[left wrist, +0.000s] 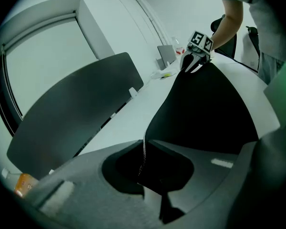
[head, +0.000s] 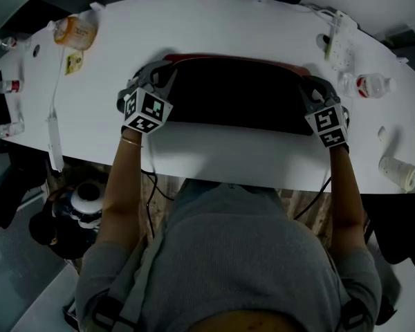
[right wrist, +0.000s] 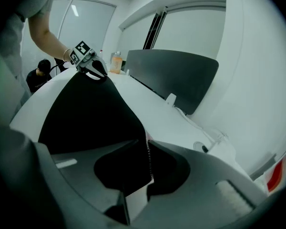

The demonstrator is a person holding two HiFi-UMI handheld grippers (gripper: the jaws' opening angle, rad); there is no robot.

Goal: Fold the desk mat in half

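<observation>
1. The desk mat (head: 242, 95) lay doubled over on the white table (head: 214, 26) in front of the person, black face up. A red strip showed along its far edge. We judged this to be the lower half showing past the upper.
2. In both gripper views the upper half bulged between its two ends instead of lying flat. We judged the fold made but not pressed down.
3. The left gripper (left wrist: 145, 141) was clamped on the mat's edge near the far left corner.
4. The right gripper (right wrist: 144, 142) had the opposite end of that edge between its jaws. They stood slightly wider than the left's, yet the pads appeared to touch the mat, so we judged the hold light.
5. We judged that gripping both ends kept the edge straight, so it could be matched to the edge beneath.
6. An orange bottle (head: 75, 32), a power strip (head: 337, 39) and a water bottle (head: 373, 85) stood well apart from the mat.
</observation>
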